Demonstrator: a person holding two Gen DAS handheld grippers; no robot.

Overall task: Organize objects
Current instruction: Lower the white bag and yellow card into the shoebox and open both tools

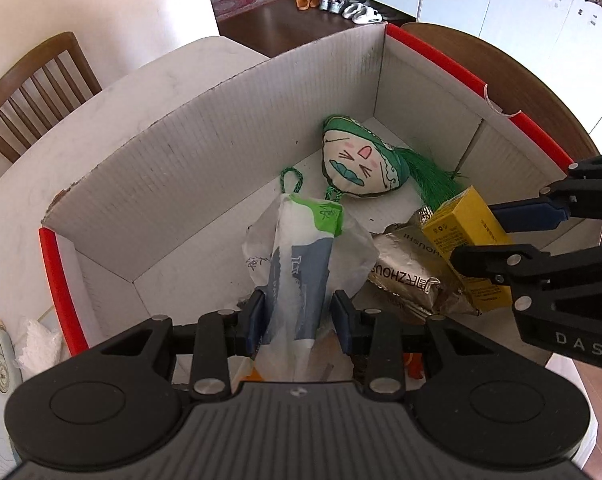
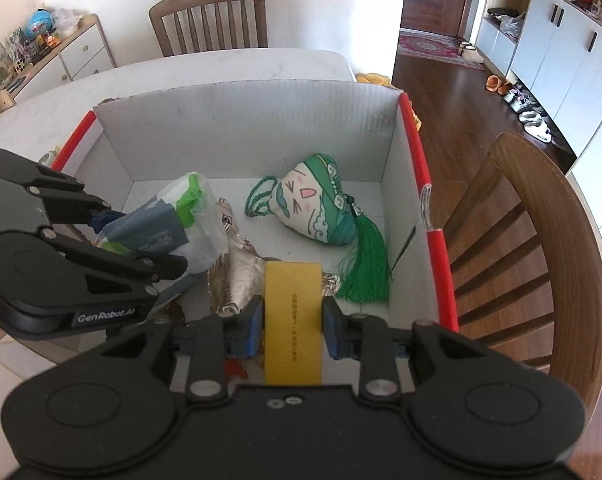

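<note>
A white cardboard box (image 1: 205, 152) (image 2: 241, 128) with red rim edges stands on the table. Inside lie a green cat-face sachet with a tassel (image 1: 361, 160) (image 2: 313, 208) and a gold foil packet (image 1: 405, 276) (image 2: 241, 268). My left gripper (image 1: 297, 320) (image 2: 141, 236) is shut on a white, blue and green plastic packet (image 1: 301, 256) (image 2: 173, 224) and holds it inside the box. My right gripper (image 2: 291, 316) (image 1: 473, 232) is shut on a yellow carton (image 2: 293, 320) (image 1: 465, 232), held over the foil packet.
The box sits on a white table (image 1: 101, 120) (image 2: 221, 64). Wooden chairs stand at the far side (image 2: 209, 16) (image 1: 33, 88) and to the right (image 2: 533, 240). A small tube and white wrapping (image 1: 5, 356) lie left of the box. A cabinet (image 2: 61, 56) stands at far left.
</note>
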